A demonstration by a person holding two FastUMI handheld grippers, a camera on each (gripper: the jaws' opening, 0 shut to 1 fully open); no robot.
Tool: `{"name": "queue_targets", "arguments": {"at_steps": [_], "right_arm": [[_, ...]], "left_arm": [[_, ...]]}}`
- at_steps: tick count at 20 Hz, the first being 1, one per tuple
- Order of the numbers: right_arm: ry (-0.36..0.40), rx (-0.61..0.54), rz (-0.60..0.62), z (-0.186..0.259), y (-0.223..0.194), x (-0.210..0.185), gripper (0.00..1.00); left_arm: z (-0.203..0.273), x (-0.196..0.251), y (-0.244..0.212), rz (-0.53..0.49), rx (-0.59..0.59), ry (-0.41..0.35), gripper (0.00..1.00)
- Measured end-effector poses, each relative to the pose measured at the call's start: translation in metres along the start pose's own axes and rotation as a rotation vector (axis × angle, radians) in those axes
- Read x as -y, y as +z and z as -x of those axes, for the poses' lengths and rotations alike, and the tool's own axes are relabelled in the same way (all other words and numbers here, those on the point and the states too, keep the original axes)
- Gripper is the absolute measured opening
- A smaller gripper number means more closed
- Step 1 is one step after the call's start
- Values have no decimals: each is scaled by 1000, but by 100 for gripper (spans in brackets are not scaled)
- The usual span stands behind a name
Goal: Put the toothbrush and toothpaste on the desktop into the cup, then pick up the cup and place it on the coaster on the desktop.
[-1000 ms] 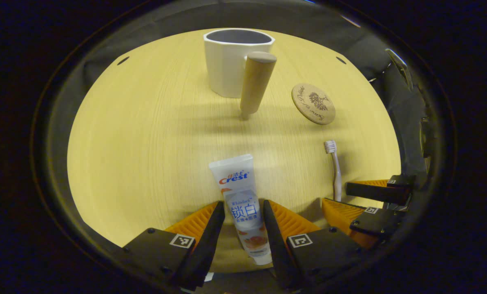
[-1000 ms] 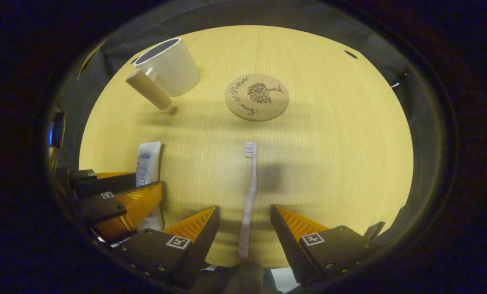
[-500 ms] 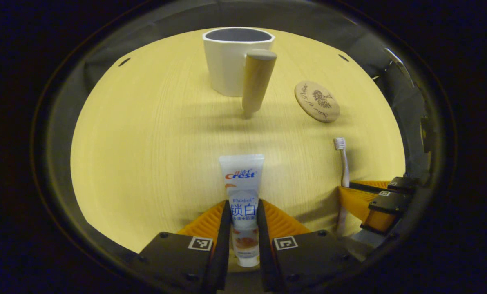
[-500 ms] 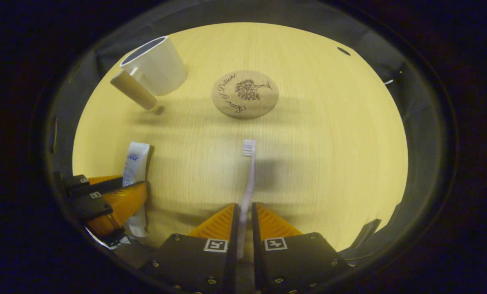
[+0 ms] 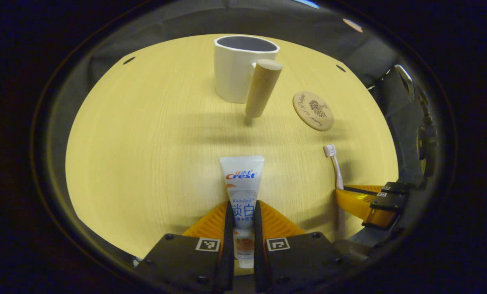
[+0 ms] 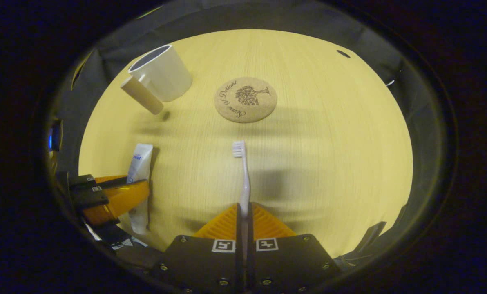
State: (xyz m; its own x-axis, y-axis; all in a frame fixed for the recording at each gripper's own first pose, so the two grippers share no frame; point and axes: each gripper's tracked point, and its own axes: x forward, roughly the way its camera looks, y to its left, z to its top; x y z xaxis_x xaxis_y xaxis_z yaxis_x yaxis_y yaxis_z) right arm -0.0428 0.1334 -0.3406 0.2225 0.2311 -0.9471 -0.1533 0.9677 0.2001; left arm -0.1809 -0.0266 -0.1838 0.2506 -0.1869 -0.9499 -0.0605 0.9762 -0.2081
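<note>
Toothpaste (image 5: 242, 192) sits clenched in the left tool (image 5: 242, 228); right tool (image 6: 244, 222) grips the toothbrush (image 6: 243, 179) handle.

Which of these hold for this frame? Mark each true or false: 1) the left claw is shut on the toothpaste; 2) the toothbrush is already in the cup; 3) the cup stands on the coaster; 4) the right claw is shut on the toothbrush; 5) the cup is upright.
1) The left claw is shut on the toothpaste. True.
2) The toothbrush is already in the cup. False: it is held between the right claw's fingers, over the table.
3) The cup stands on the coaster. False: the cup is on the table beside it; the coaster is bare.
4) The right claw is shut on the toothbrush. True.
5) The cup is upright. True.
</note>
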Motion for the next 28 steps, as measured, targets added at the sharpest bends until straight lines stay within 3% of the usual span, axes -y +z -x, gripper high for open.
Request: {"name": "queue_targets", "arguments": {"at_steps": [1, 9, 17, 23, 28], "right_arm": [[8, 9, -5, 1, 0, 0, 4], [106, 148, 31, 28, 13, -8, 4], [213, 320, 57, 67, 43, -26, 4], [228, 467, 104, 99, 62, -30, 4], [281, 580, 80, 128, 75, -37, 7]], "left_arm": [[-6, -1, 1, 11, 10, -1, 20], [17, -7, 13, 82, 143, 1, 19], [66, -26, 54, 145, 356, 9, 19], [105, -29, 106, 150, 556, -17, 19], [154, -24, 177, 142, 802, -64, 19]]}}
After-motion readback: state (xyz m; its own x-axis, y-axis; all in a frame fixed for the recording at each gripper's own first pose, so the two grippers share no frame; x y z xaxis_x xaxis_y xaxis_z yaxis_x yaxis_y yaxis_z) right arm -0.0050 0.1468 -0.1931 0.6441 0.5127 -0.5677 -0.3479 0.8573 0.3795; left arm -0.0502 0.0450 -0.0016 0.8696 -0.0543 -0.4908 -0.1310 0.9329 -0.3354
